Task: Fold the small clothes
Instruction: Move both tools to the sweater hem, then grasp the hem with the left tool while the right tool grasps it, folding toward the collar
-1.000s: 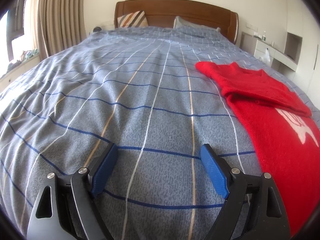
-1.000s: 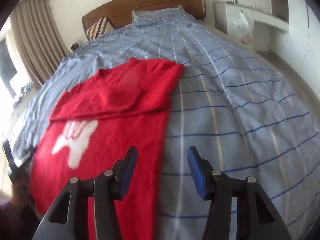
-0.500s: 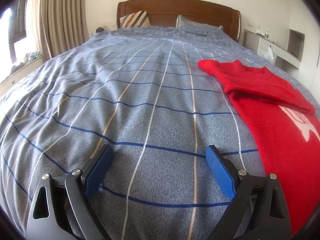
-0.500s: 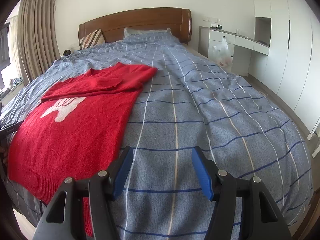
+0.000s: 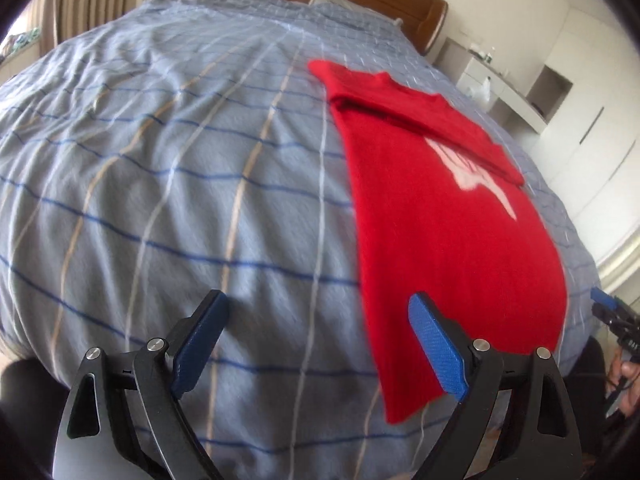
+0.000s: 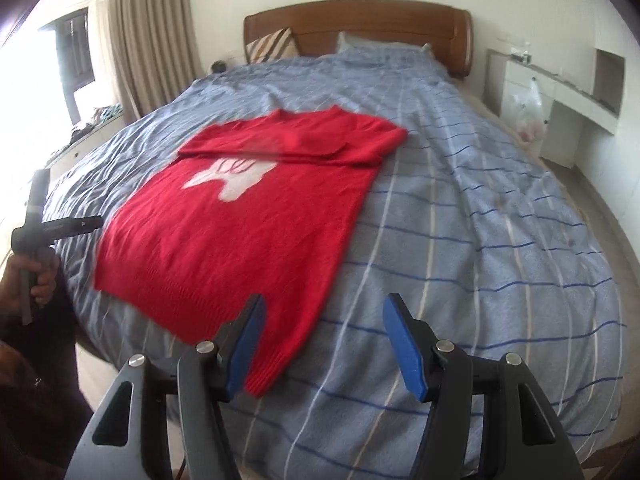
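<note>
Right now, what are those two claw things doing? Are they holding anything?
Left gripper: open, holding nothing, above the bed near the sweater.
Right gripper: open, holding nothing, by the sweater's hem.

Bare bedspread (image 5: 160, 200) all around red sweater (image 5: 440, 220)

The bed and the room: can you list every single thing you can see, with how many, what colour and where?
sweater: one, red with a white picture, flat on the bed, sleeves folded across the chest
bed cover: one, blue with striped checks, over the whole bed
headboard: one, brown wood, at the far end
pillows: two, one striped, one blue, by the headboard
curtain: one, beige, left of the bed
desk: one, white, right of the bed
bag: one, clear plastic, hanging at the desk
left tool: one, black with blue pads, open, over the bed's near edge
right tool: one, same colours, open, by the sweater's hem
</note>
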`<state>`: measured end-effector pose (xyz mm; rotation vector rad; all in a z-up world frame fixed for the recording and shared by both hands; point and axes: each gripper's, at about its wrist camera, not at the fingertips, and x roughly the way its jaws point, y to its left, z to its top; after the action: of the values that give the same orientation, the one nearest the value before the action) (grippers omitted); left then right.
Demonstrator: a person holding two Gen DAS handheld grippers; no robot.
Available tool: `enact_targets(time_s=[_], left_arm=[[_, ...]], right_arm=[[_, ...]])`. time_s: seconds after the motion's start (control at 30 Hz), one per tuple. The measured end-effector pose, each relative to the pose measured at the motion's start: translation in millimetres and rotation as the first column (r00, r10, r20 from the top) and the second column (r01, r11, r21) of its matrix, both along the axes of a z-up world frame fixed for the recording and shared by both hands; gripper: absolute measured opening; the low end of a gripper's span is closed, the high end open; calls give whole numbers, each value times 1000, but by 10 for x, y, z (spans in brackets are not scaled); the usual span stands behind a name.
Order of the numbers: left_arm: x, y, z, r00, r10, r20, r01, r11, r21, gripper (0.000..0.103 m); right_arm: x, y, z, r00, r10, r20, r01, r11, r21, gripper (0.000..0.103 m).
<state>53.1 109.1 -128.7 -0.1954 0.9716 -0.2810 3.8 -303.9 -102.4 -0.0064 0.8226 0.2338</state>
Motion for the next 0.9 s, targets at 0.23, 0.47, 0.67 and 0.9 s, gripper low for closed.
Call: enact_targets(time_s=[0.23, 0.47, 0.67, 0.9], left_arm=[[-105, -260, -107, 996, -36, -86, 40, 998, 38, 73], [-127, -357, -249, 980, -78, -183, 72, 997, -42, 17], [-195, -229, -156, 976, -80, -201, 49, 987, -155, 2], [32, 64, 439, 994, -68, -89, 32, 933, -359, 2]], right_arm=[[94, 161, -520, 977, 25, -210, 19, 978, 206, 59], [208, 111, -876, 935, -7, -354, 123, 944, 306, 46], [233, -82, -842, 941, -35, -337, 179, 895, 408, 4], [206, -239, -415, 966, -48, -256, 184, 822, 539, 4]])
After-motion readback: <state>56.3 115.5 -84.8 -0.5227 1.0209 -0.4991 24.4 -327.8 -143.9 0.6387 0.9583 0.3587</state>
